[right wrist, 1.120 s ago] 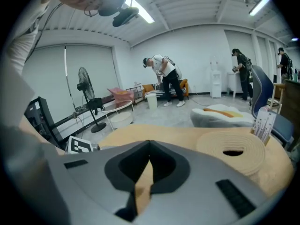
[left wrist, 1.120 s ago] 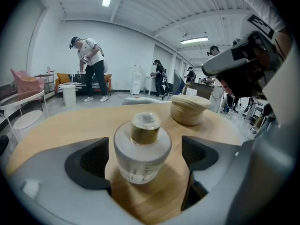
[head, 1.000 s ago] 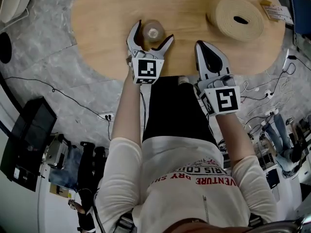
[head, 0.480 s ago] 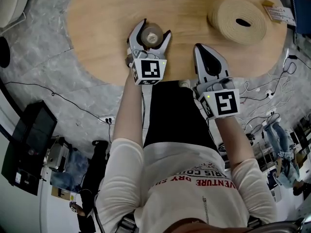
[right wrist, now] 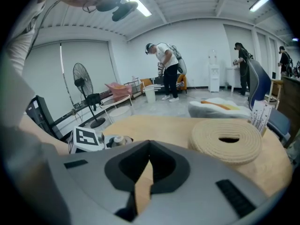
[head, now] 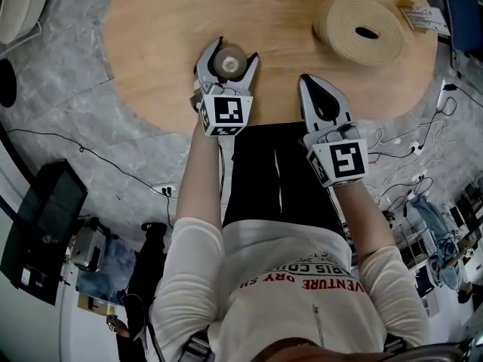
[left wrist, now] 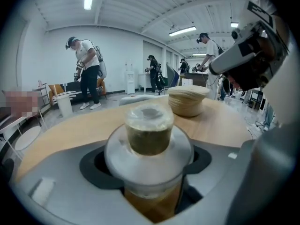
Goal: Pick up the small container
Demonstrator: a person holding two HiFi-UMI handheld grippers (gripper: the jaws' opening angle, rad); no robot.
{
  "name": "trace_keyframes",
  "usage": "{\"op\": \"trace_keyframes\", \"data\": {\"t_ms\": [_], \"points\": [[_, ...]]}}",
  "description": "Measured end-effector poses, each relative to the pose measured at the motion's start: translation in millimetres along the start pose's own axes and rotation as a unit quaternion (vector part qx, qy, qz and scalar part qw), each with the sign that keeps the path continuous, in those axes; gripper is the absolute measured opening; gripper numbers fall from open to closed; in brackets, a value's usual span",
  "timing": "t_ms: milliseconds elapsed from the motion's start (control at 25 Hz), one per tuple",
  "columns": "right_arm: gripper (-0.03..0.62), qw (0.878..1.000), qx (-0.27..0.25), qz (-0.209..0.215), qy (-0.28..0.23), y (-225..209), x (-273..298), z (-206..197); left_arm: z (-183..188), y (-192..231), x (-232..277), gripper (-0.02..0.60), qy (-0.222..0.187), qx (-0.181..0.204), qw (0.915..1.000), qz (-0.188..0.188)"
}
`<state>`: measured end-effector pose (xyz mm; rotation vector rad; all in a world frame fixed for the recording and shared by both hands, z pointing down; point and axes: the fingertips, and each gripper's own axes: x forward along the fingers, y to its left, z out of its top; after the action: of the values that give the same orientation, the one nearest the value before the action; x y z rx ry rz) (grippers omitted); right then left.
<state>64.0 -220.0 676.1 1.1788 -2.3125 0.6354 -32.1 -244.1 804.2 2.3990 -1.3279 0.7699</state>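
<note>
The small container point(head: 229, 60), a clear jar with brownish contents and a wide clear lid, stands upright on the round wooden table point(head: 287, 21) near its front edge. My left gripper point(head: 232, 50) has a jaw on each side of it, and the jaws are closing. In the left gripper view the jar point(left wrist: 149, 135) fills the notch between the dark pads point(left wrist: 93, 165), very near them; I cannot see the pads pressing it. My right gripper point(head: 315, 83) rests shut and empty to the right, by the table edge. Its jaws point(right wrist: 149, 144) meet at the tips.
A thick coil of pale rope point(head: 358, 30) lies at the table's far right, with a small printed packet point(head: 419, 13) beyond it. Grey floor with cables surrounds the table. Several people stand in the room behind point(left wrist: 89, 67).
My left gripper has pushed forward around the jar, which now sits deep between the jaws, and the jaws have narrowed. The right gripper has hardly moved.
</note>
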Motion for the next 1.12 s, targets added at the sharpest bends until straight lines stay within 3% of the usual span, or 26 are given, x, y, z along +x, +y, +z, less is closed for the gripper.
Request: {"op": "trace_keyframes", "data": {"t_ms": [280, 640, 840, 1120], "points": [[-0.003, 0.999, -0.025, 0.022, -0.013, 18, -15, 41, 51, -1, -54, 0.341, -0.02, -0.011, 0.9997, 0.005], [-0.003, 0.996, -0.057, 0.045, -0.053, 44, -77, 120, 180, -10, -147, 0.341, -0.057, 0.015, 0.9979, 0.029], [-0.003, 0.991, -0.081, 0.068, -0.087, 58, -113, 167, 251, -4, -192, 0.341, -0.094, -0.021, 0.9946, 0.038], [-0.004, 0.984, -0.103, 0.077, -0.125, 65, -170, 221, 324, -11, -259, 0.342, -0.136, -0.022, 0.9893, 0.048]]}}
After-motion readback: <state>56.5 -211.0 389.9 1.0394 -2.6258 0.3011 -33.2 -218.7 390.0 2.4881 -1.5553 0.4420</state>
